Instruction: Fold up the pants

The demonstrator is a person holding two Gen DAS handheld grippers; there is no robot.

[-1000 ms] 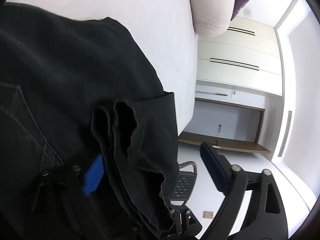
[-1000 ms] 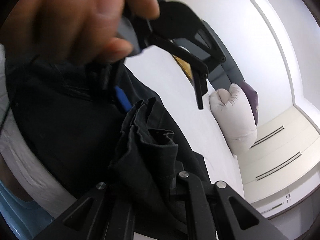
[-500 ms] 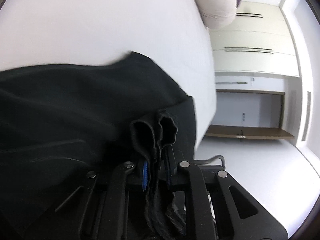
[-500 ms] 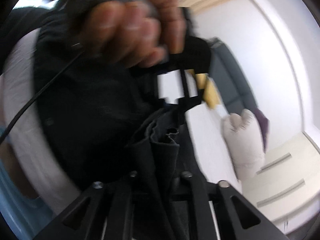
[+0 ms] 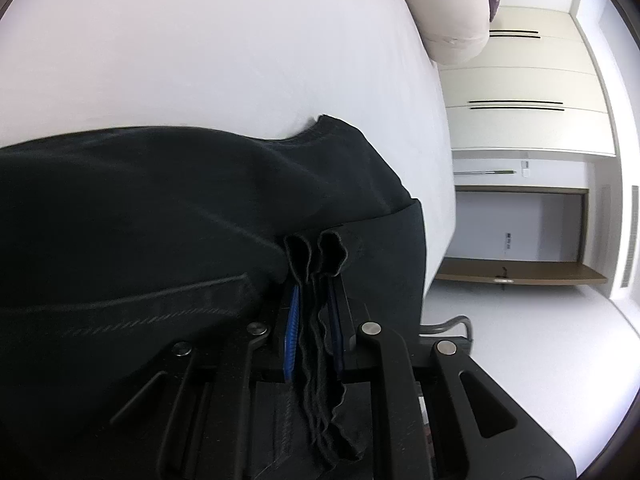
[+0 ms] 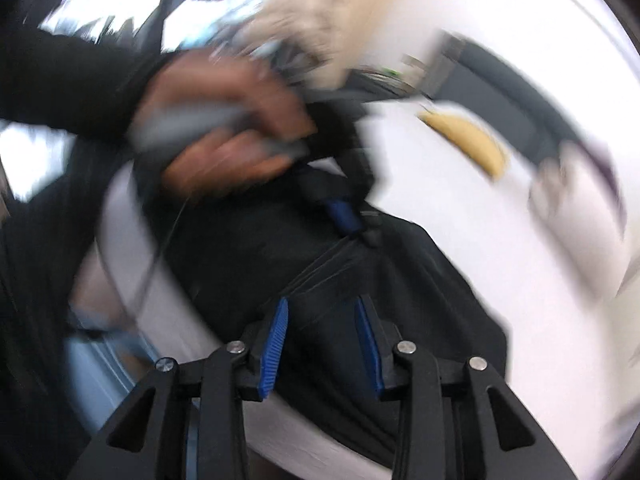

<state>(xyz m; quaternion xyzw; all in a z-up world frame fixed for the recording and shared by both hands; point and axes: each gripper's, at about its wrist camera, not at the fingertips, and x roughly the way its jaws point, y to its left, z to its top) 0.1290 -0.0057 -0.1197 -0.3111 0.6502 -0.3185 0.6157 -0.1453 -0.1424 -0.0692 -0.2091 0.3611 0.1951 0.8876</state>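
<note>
**Operator:** Since the pants (image 5: 168, 216) are soft, dark cloth, I expect them to sag and bunch wherever I lift them. They lie on the white bed (image 5: 224, 52), near its edge. My left gripper (image 5: 314, 320) has its fingers (image 5: 291, 332) together, clamped on a gathered bunch of layered edge; the folds stand up between the blue pads.

**Second:** And the right?

**Operator:** The right gripper (image 6: 320, 344) is opening. Its fingers (image 6: 273, 344) stand apart over the cloth, and nothing is pinched between them. That view is badly blurred; I can make out the person's hand (image 6: 224, 128) on the left tool and little more.

**Second:** Where would you take hold?

**Operator:** At a seam or hem, I judge, where the layers are thick and less likely to slip out. A single layer would probably slide.

**Second:** Any containers?

**Operator:** None that I see. Only a pillow (image 5: 444, 12) at the far end of the bed and cupboards (image 5: 520, 80) beyond.
</note>
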